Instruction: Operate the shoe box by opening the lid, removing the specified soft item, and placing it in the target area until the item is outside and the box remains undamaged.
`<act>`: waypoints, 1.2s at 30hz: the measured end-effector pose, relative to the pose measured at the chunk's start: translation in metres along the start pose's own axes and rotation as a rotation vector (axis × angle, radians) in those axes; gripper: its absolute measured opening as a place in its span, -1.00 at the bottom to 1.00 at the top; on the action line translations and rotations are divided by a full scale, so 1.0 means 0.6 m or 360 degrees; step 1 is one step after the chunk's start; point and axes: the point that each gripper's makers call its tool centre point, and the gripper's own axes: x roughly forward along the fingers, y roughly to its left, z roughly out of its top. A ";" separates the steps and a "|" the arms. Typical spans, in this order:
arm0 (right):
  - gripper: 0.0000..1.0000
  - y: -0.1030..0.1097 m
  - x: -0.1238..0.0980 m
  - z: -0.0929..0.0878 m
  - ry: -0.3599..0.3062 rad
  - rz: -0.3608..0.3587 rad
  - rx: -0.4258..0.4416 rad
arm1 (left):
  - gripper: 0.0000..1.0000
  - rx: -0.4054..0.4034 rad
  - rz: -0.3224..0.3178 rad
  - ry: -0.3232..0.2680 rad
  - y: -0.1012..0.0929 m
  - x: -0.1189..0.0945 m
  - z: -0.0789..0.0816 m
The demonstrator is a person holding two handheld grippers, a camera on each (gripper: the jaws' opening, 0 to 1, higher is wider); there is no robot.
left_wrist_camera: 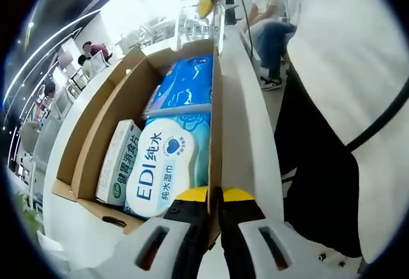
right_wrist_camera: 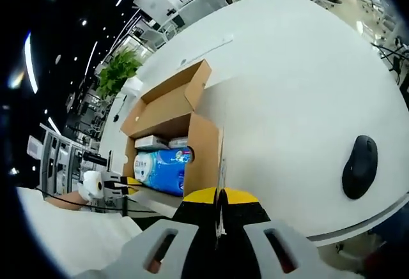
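Observation:
An open cardboard shoe box [left_wrist_camera: 115, 110] lies on a white table [left_wrist_camera: 246, 113]. Inside are a soft wet-wipes pack [left_wrist_camera: 167, 164] marked EDI, a blue soft pack [left_wrist_camera: 185, 81] behind it and a green-and-white carton [left_wrist_camera: 118, 161]. My left gripper [left_wrist_camera: 215, 197] is shut on the edge of the box's right-hand wall [left_wrist_camera: 215, 132]. In the right gripper view, the box [right_wrist_camera: 167, 110] stands open with its lid flap [right_wrist_camera: 182, 81] folded back. My right gripper [right_wrist_camera: 220, 196] is shut on the thin edge of an upright box panel [right_wrist_camera: 203, 154]. The left gripper [right_wrist_camera: 105, 183] shows at the box's far side.
A black computer mouse [right_wrist_camera: 360, 167] lies on the white table [right_wrist_camera: 287, 87] to the right of the box. A person [left_wrist_camera: 345, 100] in a white top and dark trousers stands close by the table edge. Chairs, a green plant [right_wrist_camera: 118, 68] and seated people are farther off.

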 end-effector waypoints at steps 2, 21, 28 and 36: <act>-1.00 -0.001 0.007 0.001 0.0016 -0.0001 -0.0006 | -0.92 -0.0003 -0.0001 0.0000 0.000 0.000 0.000; -1.00 -0.017 0.063 0.019 0.0196 -0.0039 -0.0032 | -0.92 -0.0005 -0.0017 0.0011 0.001 0.001 -0.002; -0.98 -0.048 0.064 0.013 0.0249 -0.0075 0.0006 | -0.92 -0.0013 -0.0001 0.0018 0.001 0.002 -0.004; -0.97 -0.087 0.070 0.004 0.0283 -0.0194 -0.0060 | -0.92 -0.0011 -0.0004 0.0029 0.001 0.002 -0.005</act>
